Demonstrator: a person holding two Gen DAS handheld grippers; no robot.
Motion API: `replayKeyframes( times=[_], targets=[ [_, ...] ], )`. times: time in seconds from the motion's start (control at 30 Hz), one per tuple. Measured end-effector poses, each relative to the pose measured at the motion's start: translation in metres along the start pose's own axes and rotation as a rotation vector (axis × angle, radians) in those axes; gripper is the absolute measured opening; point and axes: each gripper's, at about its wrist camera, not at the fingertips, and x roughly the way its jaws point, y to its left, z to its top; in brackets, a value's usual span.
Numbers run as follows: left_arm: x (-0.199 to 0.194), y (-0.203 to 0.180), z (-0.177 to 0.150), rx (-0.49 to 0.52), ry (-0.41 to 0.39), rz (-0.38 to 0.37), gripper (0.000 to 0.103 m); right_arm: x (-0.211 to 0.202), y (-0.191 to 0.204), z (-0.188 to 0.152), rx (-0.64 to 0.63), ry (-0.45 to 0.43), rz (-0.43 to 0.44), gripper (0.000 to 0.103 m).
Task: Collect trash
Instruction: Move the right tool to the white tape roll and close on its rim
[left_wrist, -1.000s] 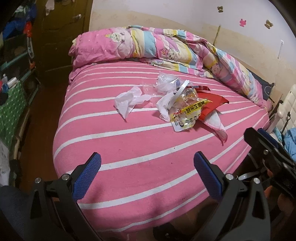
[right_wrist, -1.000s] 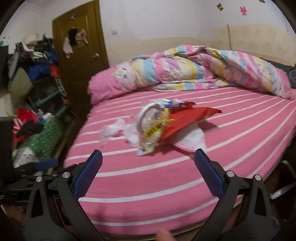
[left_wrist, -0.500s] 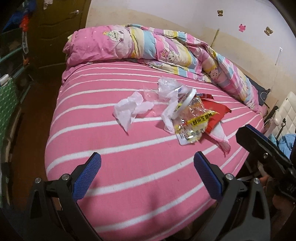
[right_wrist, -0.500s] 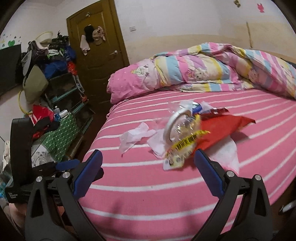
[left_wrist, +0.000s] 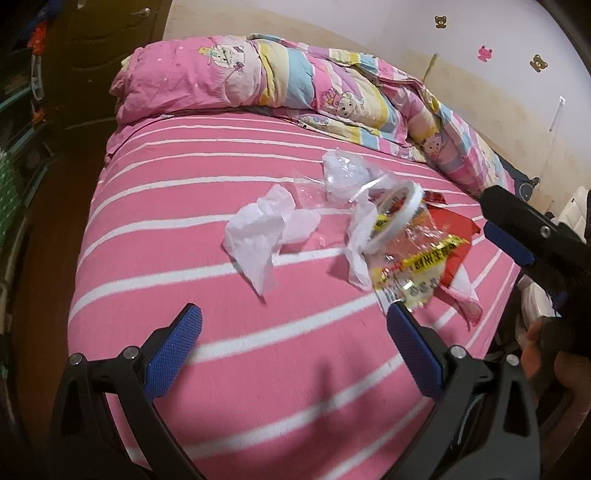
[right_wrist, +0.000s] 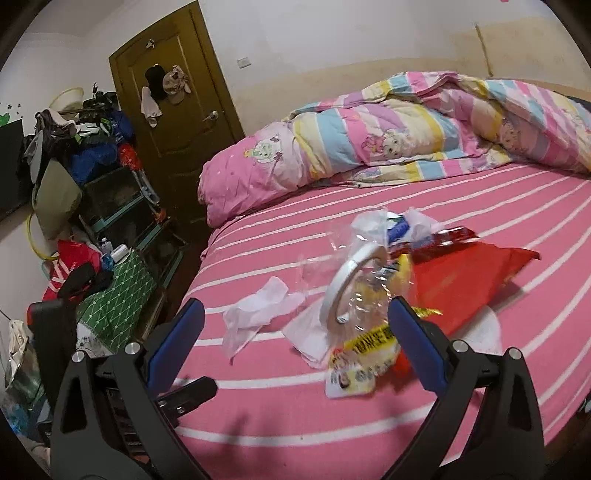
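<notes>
The left gripper (left_wrist: 291, 350), black with blue ribbed pads, hangs released and holding nothing over the near edge of the round bed with the pink, white-striped sheet (left_wrist: 240, 369). The right gripper (right_wrist: 295, 339) is likewise spread wide and empty, low over the same sheet; in the left wrist view it shows at 3 o'clock.

From the left gripper, the trash lies ahead on the sheet. At 12 o'clock is a crumpled white tissue (left_wrist: 258, 240). At 1 o'clock is a clear plastic snack bag with a yellow label strip (left_wrist: 410, 269), with a white plastic ring (left_wrist: 397, 221) leaning on it and a flat red wrapper (left_wrist: 458, 240) tucked under its far side. Beyond these sits a crumpled clear plastic bag (left_wrist: 343, 173).

From the right gripper the snack bag lies just ahead of the right finger, the tissue at 11 o'clock.

Farther back, a bunched pastel cartoon-print quilt (right_wrist: 406, 140) lies along the bed's far side. At 10 o'clock stand a brown wooden door (right_wrist: 177, 92) and cluttered shelves (right_wrist: 92, 177).
</notes>
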Motion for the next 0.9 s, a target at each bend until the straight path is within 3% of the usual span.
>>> replayKeyframes(
  times=[0.17, 0.33, 0.73, 0.9],
  targets=[
    [0.015, 0.011, 0.012, -0.006, 0.006, -0.017, 0.097, 0.023, 0.002, 0.007, -0.009, 0.054, 0.054, 0.084],
    [0.029, 0.019, 0.025, -0.018, 0.011, -0.044, 0.097, 0.043, 0.004, 0.011, -0.007, 0.089, 0.046, 0.069],
    [0.058, 0.024, 0.046, -0.035, 0.028, -0.055, 0.096, 0.067, -0.019, 0.008, 0.105, 0.157, -0.034, 0.051],
    [0.067, 0.023, 0.052, -0.051, 0.047, -0.057, 0.094, 0.073, -0.022, 0.007, 0.116, 0.172, -0.067, 0.050]
  ],
)
